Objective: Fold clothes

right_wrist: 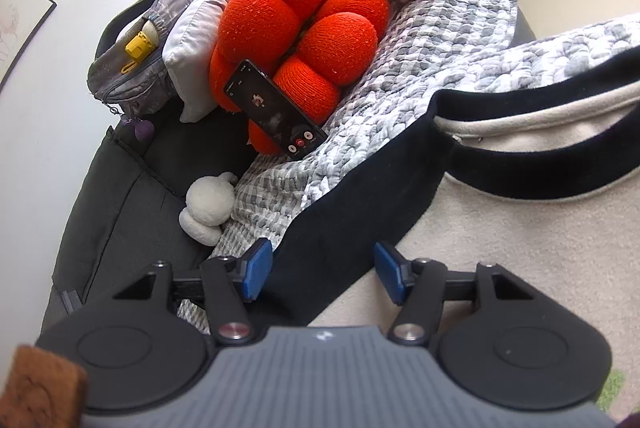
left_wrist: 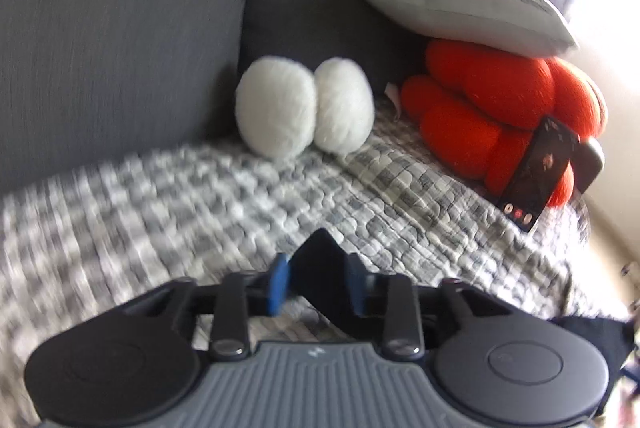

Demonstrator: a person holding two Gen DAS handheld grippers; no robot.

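Observation:
The garment is a cream fleece top (right_wrist: 520, 260) with a navy collar (right_wrist: 540, 172) and a navy sleeve (right_wrist: 360, 196), spread on a grey checked quilt (right_wrist: 440, 28). My right gripper (right_wrist: 323, 271) hovers open over the seam where navy sleeve meets cream body, its blue pads wide apart and not pressing on anything. In the blurred left wrist view, a peaked fold of the navy fabric (left_wrist: 320, 260) stands between the blue pads of my left gripper (left_wrist: 317, 286). The jaws stand apart and the left pad's face shows bare. More navy cloth (left_wrist: 592, 340) shows at the lower right.
An orange knot cushion (right_wrist: 300, 28) lies on the quilt (left_wrist: 200, 196) with a phone (right_wrist: 276, 112) leaning on it. A white plush (left_wrist: 304, 108) sits by the grey sofa back (left_wrist: 100, 48). A grey pillow (left_wrist: 460, 8) and a bag (right_wrist: 152, 40) are piled behind.

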